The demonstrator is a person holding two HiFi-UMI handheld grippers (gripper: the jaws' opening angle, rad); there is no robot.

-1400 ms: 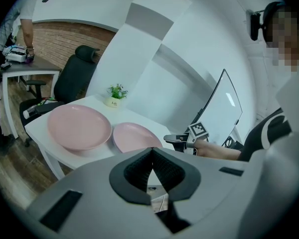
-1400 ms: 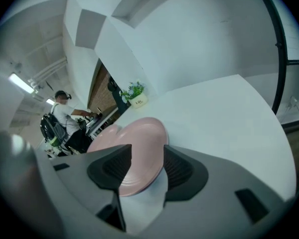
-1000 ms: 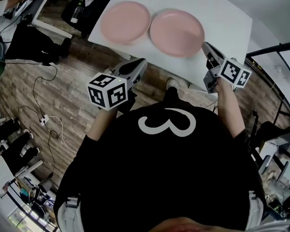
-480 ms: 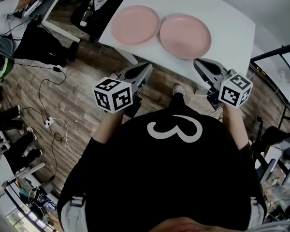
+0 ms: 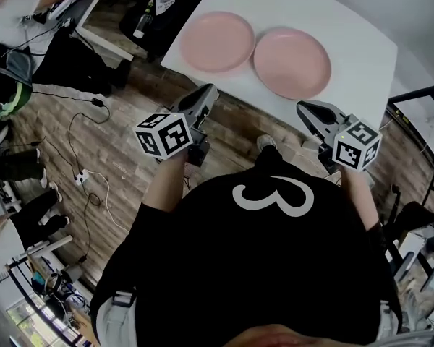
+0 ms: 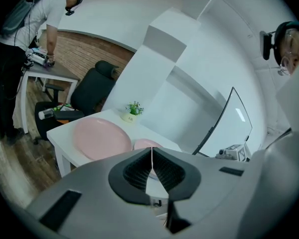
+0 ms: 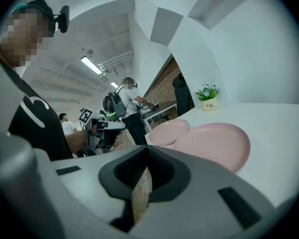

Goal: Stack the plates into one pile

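The left claw (image 5: 208, 91) and right claw (image 5: 304, 107) hang shut and empty short of the table (image 5: 362, 56), where the left plate (image 5: 217, 42) and right plate (image 5: 292, 62) lie side by side; reaching in closed may shove one, not grip it.

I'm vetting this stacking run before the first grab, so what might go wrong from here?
1. The left gripper and right gripper are both shut and empty; the left pink plate and right pink plate lie flat, so jaws arriving shut would probably shove a rim, not grip it.
2. The left pink plate sits near the table's corner; a shove might slide it off.
3. The potted plant stands behind the plates and may get knocked.
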